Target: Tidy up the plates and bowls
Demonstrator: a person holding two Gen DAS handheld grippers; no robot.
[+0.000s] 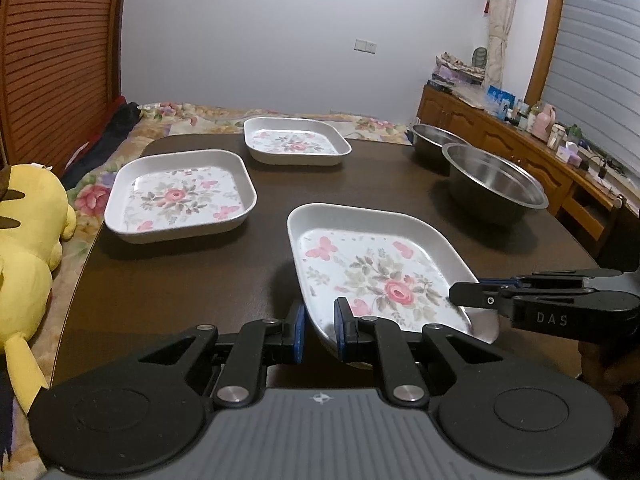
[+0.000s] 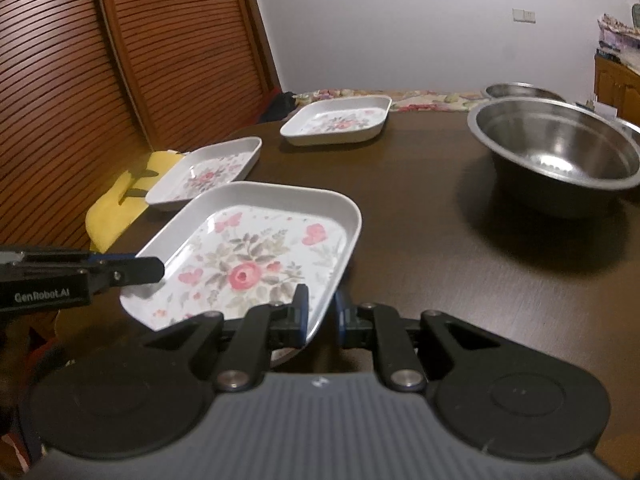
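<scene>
Both grippers grip the nearest floral plate (image 1: 372, 276) at once. The left gripper (image 1: 320, 330) has its fingers clamped on the plate's near-left rim; the right gripper (image 2: 320, 314) has its fingers clamped on the near-right rim. The plate looks tilted, its near edge lifted off the dark desk (image 1: 180, 280), but its underside is hidden by the grippers — contact with the desk cannot be judged.

2 more floral plates lie on the desk: the left plate (image 1: 180, 196) and the far plate (image 1: 296, 140), well apart. On the far right stand 2 steel bowls — the near bowl (image 2: 556, 148) partly hides the far bowl (image 2: 520, 90). A yellow plush toy (image 1: 28, 264), cut off by the frame, lies off the desk's left edge.
</scene>
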